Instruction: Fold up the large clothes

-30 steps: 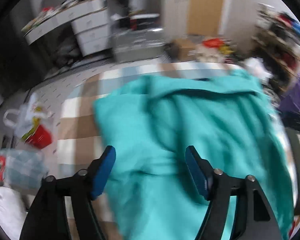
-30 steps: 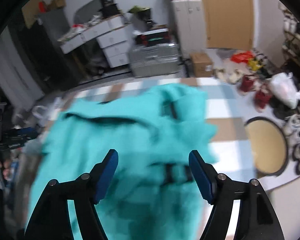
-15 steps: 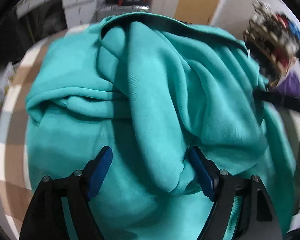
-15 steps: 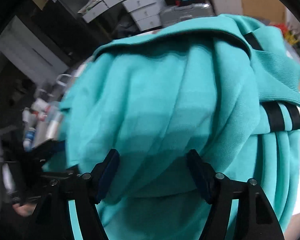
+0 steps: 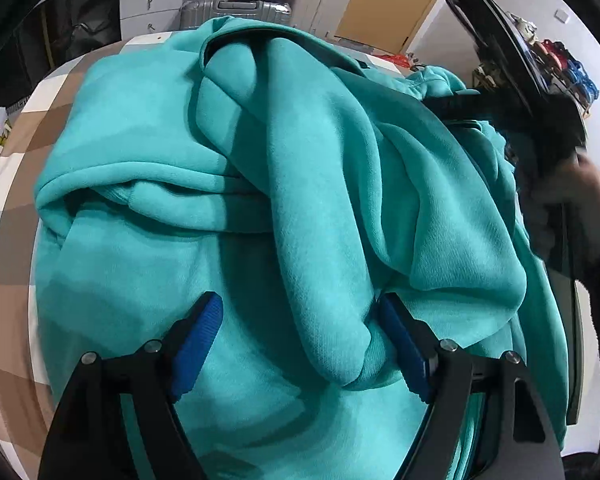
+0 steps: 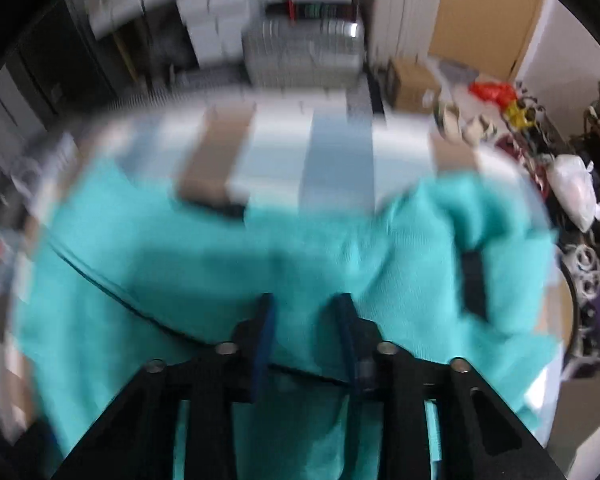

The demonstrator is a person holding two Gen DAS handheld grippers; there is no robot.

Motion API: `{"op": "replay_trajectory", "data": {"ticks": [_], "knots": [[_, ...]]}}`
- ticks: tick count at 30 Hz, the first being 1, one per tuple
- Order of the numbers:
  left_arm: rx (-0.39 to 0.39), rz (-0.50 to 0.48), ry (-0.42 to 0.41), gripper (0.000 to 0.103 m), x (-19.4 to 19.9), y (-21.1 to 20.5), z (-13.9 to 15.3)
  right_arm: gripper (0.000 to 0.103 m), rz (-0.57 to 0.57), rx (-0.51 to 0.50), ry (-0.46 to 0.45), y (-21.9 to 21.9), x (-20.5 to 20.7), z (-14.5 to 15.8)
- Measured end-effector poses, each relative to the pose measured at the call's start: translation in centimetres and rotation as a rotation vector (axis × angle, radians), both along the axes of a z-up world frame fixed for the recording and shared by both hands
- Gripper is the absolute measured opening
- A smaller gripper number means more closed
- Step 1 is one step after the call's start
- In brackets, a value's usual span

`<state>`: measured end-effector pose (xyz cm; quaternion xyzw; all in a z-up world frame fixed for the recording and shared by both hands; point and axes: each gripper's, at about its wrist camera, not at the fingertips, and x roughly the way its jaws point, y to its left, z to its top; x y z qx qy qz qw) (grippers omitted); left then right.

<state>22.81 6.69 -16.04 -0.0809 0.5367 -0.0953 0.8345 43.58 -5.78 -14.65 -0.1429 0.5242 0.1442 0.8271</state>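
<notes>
A large teal sweatshirt lies bunched on a checked bedcover. My left gripper points down at it and is open wide. A thick fold of the cloth runs between its blue pads and leans against the right one. The right wrist view is blurred by motion. There my right gripper hangs over the sweatshirt near a dark seam. Its jaws are closing to a narrow gap, and teal cloth shows in that gap. A black-striped cuff lies to the right.
A person's hand holds the other gripper's black body at the right of the left wrist view. Beyond the bed stand a silver suitcase, white drawers and a cardboard box. Shoes and bags litter the floor on the right.
The left gripper dropped close onto the sweatshirt, and a fold now lies between its fingers. The right gripper swung away from the close heap, and its jaws narrowed sharply.
</notes>
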Motion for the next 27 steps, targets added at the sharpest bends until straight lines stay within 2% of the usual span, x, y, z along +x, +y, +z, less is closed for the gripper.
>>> {"op": "replay_trajectory", "data": {"ticks": [2,4,6,7,8,10,11,12,14,15,16,17,18,19,20,21,22,24,27], "knots": [[-0.003,-0.015,-0.013,0.077,-0.1,0.1,-0.2,0.028,0.09,-0.046,-0.016,0.0,-1.7,0.2],[-0.005,-0.022,-0.022,0.077,-0.2,0.1,-0.4,0.028,0.098,-0.033,0.033,-0.8,-1.8,1.2],[-0.017,-0.013,-0.02,0.077,-1.1,-0.2,-0.2,0.029,0.056,0.072,0.073,-1.9,-1.1,3.5],[-0.022,-0.007,-0.021,0.077,-0.8,-0.1,-0.3,0.029,0.026,0.16,0.048,-2.0,-0.7,5.6],[-0.025,-0.003,-0.023,0.077,-0.9,0.1,-0.4,0.031,0.018,0.206,0.026,-1.7,-0.6,6.8],[-0.027,-0.001,-0.024,0.077,-1.3,0.4,-0.4,0.047,0.031,0.291,-0.019,0.2,0.1,8.8],[-0.031,0.0,-0.025,0.077,-1.6,0.6,-0.4,0.059,0.035,0.308,-0.036,1.7,0.5,9.2],[-0.039,-0.001,-0.026,0.077,-1.5,0.8,-0.5,0.06,0.046,0.31,-0.04,3.3,1.0,9.2],[-0.055,-0.013,-0.029,0.077,-3.9,-0.5,0.7,0.057,0.082,0.294,-0.003,7.2,1.3,8.0],[-0.066,-0.018,-0.029,0.077,-3.9,-0.2,0.6,0.051,0.112,0.273,0.029,8.7,1.4,6.8],[-0.079,-0.021,-0.03,0.077,-4.0,-0.2,0.7,0.045,0.154,0.207,0.078,10.6,1.6,4.7],[-0.09,-0.022,-0.027,0.077,-4.0,-0.1,0.7,0.033,0.18,0.157,0.117,11.4,0.8,3.1],[-0.094,-0.022,-0.026,0.077,-4.0,-0.2,0.7,0.031,0.206,0.083,0.159,12.4,0.5,1.1],[-0.094,-0.023,-0.025,0.077,-3.9,-0.2,0.6,0.031,0.239,0.026,0.095,13.0,-0.7,0.2],[-0.088,-0.026,-0.029,0.077,-4.0,-0.3,0.6,0.03,0.256,0.007,0.081,13.1,-1.2,0.4],[-0.078,-0.028,-0.036,0.077,-4.1,-0.4,0.6,0.031,0.266,0.001,0.109,12.8,-1.3,0.5],[-0.072,-0.028,-0.04,0.077,-4.1,-0.5,0.6,0.031,0.264,0.033,0.18,12.2,-0.8,1.2],[-0.05,-0.033,-0.043,0.077,-4.1,-0.8,0.7,0.03,0.243,0.08,0.216,11.3,-0.1,2.7],[-0.051,-0.03,-0.042,0.077,-4.2,-0.9,0.8,0.031,0.231,0.13,0.057,11.7,-0.3,6.7]]}}
